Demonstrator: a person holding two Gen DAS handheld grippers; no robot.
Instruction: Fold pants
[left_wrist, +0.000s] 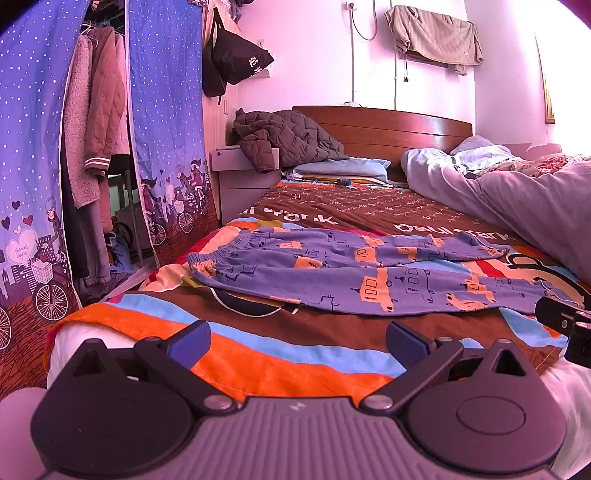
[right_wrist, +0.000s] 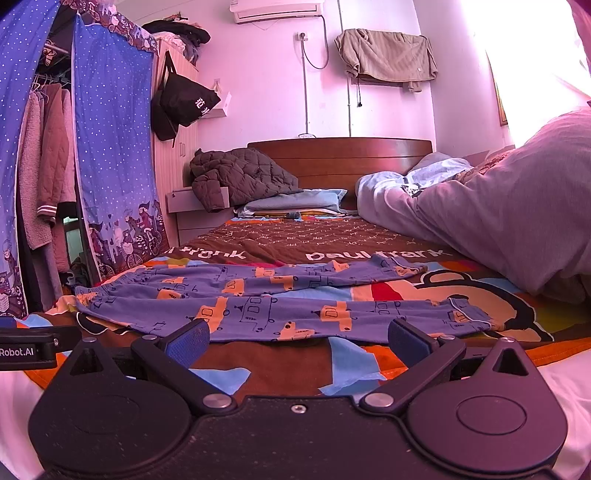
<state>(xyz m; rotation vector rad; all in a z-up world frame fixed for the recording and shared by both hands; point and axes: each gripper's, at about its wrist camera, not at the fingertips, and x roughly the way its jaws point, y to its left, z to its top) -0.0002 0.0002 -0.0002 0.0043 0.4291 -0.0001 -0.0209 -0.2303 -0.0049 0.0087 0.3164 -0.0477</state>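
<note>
Blue pants (left_wrist: 351, 269) printed with orange cars lie flat across the colourful bedspread (left_wrist: 295, 347), waistband to the left, both legs running right. In the right wrist view the same pants (right_wrist: 280, 299) lie just beyond the fingers. My left gripper (left_wrist: 297, 341) hovers low near the bed's front edge, open, nothing between its blue pads, a short way in front of the pants. My right gripper (right_wrist: 298, 339) is also open and empty, with the near leg's hem right ahead of it. The right gripper's body (left_wrist: 565, 325) shows at the right edge of the left wrist view.
A grey duvet (right_wrist: 517, 221) is heaped on the bed's right side. A brown quilted jacket (left_wrist: 288, 138) and pillow (left_wrist: 343, 168) lie by the wooden headboard (left_wrist: 388, 125). A blue fabric wardrobe (left_wrist: 162, 129) with hanging clothes stands left of the bed. The left gripper's body (right_wrist: 26, 347) pokes in at left.
</note>
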